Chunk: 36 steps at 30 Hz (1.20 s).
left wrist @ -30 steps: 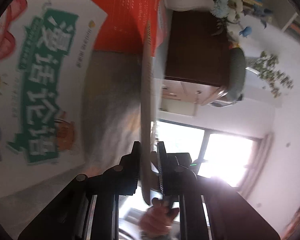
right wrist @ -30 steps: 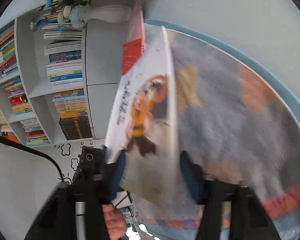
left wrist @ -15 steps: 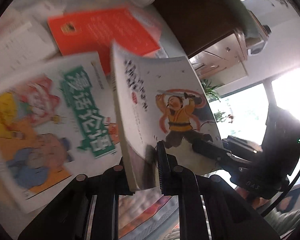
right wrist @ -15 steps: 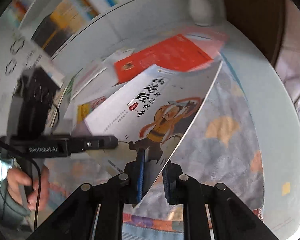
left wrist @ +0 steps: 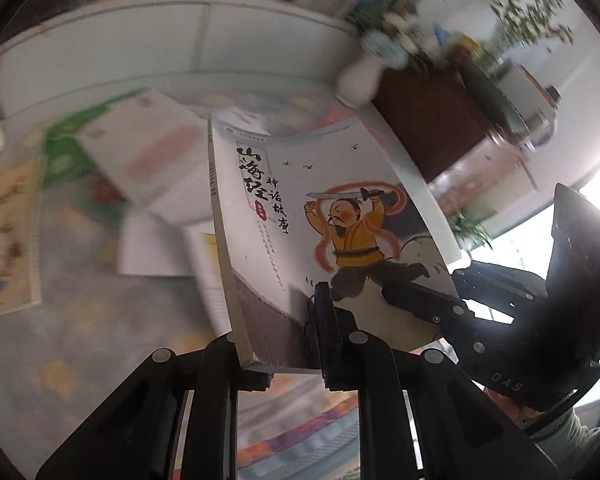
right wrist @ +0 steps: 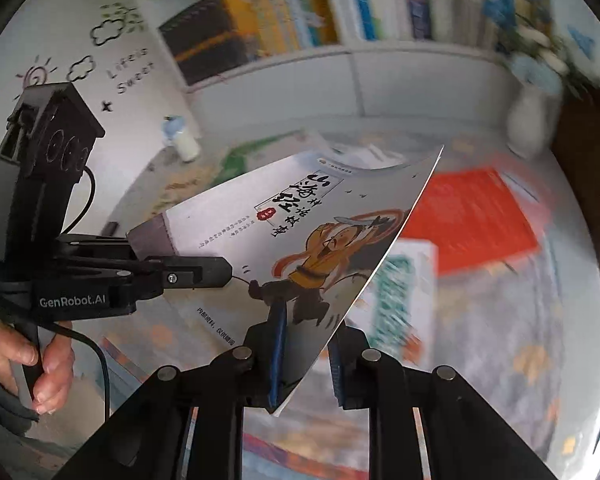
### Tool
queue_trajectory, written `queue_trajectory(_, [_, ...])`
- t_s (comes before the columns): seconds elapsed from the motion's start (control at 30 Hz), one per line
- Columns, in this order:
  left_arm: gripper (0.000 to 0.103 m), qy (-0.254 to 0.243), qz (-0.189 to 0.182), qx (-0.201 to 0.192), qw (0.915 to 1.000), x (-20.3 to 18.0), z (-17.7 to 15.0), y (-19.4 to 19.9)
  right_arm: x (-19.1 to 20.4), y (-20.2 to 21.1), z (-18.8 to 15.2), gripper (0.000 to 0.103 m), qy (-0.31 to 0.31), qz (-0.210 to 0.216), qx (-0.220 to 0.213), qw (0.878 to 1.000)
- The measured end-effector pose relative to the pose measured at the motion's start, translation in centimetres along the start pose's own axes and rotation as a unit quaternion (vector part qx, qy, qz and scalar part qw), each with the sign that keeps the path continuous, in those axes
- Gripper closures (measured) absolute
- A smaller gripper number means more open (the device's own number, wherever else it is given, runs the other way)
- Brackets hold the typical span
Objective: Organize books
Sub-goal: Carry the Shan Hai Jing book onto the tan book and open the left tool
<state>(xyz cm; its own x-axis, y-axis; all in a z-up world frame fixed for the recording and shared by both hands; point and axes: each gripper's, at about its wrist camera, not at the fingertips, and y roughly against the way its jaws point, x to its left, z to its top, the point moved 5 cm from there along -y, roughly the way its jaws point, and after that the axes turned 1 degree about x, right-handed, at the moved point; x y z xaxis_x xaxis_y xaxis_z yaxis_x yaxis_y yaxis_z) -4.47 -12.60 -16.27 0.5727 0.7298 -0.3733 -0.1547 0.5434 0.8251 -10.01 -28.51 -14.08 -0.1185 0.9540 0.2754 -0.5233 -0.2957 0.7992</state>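
Observation:
A white-covered book [left wrist: 320, 200] with a sword-swinging figure in yellow hangs tilted above the table, held from both sides. My left gripper [left wrist: 280, 320] is shut on its lower corner by the spine; in the right wrist view the left gripper [right wrist: 204, 270] reaches in from the left. My right gripper [right wrist: 306, 332] pinches the opposite lower corner of the book [right wrist: 300, 220] between its blue pads [right wrist: 278, 340]. Its jaws are opening slightly with the cover still between them. The right gripper [left wrist: 412, 300] also lies across the cover's lower right in the left wrist view.
Below lie a red book [right wrist: 476, 220], a green-titled book [right wrist: 396, 292], green and white books [left wrist: 140, 152] and a spiral-bound book [left wrist: 8, 236] on a patterned cloth. A white vase [right wrist: 532, 120] and a bottle [right wrist: 184, 140] stand before the full bookshelf [right wrist: 300, 8]. A dark cabinet [left wrist: 432, 120] is at the right.
Both grippers have risen and rolled with the book, lifting it off the pile. The right jaws, wide around it a second ago, closed on its corner. The bookshelf has come into view.

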Motion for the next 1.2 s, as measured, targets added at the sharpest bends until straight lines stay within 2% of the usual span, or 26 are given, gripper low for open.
queue_trajectory(0.2, [0.089,0.016,0.034,-0.027,0.9989,6.7,0.4,4.4,7.1,-3.5,3.7,0.084,0.031,0.023,-0.007,0.999])
queue_trajectory(0.43, [0.089,0.041,0.053,-0.040,0.9969,14.1,0.7,6.5,14.0,-8.6,7.2,0.084,0.056,0.041,0.002,0.998])
queue_trajectory(0.7, [0.087,0.086,0.076,-0.039,0.9926,22.7,1.0,5.5,18.8,-16.1,10.3,0.084,0.076,0.062,0.040,0.994])
queue_trajectory(0.9, [0.086,0.141,0.067,-0.040,0.9870,30.2,0.5,4.3,21.3,-23.4,12.1,0.084,0.077,0.089,0.074,0.990])
queue_trajectory(1.03, [0.086,0.147,0.075,-0.041,0.9854,32.8,0.3,3.8,22.5,-27.7,12.8,0.083,0.075,0.099,0.086,0.989])
queue_trajectory(1.2, [0.081,0.179,0.068,-0.028,0.9810,35.4,-0.9,3.3,23.3,-30.5,12.9,0.083,0.066,0.116,0.102,0.986])
